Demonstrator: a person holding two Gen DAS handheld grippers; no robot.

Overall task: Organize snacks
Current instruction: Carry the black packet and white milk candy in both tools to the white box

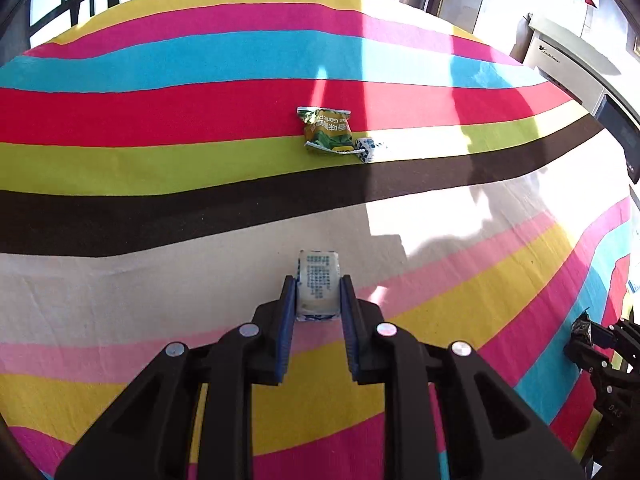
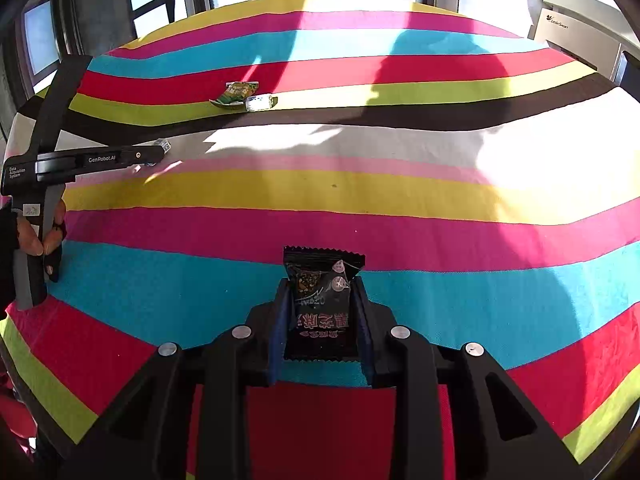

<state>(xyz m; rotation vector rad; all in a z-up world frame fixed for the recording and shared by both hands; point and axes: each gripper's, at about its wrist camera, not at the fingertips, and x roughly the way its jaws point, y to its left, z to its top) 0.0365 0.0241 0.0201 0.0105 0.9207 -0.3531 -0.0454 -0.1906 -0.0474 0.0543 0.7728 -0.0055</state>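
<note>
Both are mid-carry: the left gripper (image 1: 318, 294) clamps a white packet (image 1: 318, 286), the right gripper (image 2: 320, 312) a black packet (image 2: 320, 300), next needing placement beside the green bag (image 1: 327, 130) far ahead.

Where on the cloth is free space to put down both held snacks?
Free: the striped cloth from the green packet and small white packet down to both grippers, and everything right of that pair. Crowded only at those two touching packets.

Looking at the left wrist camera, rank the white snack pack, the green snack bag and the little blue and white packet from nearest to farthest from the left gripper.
1. White snack pack: clamped in the left gripper.
2. and 3. Blue and white packet and green snack bag: side by side far ahead on the green stripe, too close to call.
</note>
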